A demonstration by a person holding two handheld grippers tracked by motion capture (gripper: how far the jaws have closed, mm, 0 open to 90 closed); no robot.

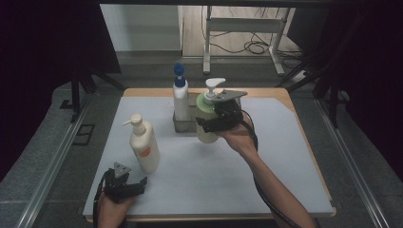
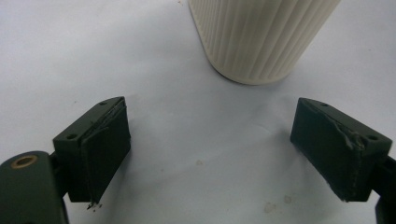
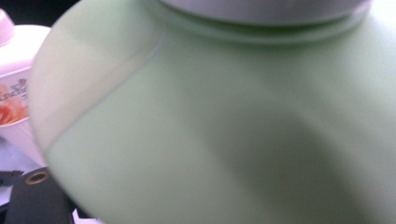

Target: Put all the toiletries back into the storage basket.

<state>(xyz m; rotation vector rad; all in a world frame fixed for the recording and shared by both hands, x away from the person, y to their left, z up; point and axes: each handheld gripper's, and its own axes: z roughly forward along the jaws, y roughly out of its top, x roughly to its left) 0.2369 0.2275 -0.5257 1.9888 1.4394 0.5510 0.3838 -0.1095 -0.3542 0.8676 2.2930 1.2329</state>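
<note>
A pale green pump bottle with a white pump head is held upright by my right gripper, shut on its body, beside a grey metal rack. Its green shoulder looms close in the right gripper view. A white bottle with a blue pump stands in that rack. A cream pump bottle with an orange label stands at the left of the mat; its ribbed base sits just beyond my left gripper. The left gripper rests low near the front edge, open and empty.
A light grey mat covers the wooden table. Beyond the table are a desk frame and cables on the floor. Dark curtains flank both sides.
</note>
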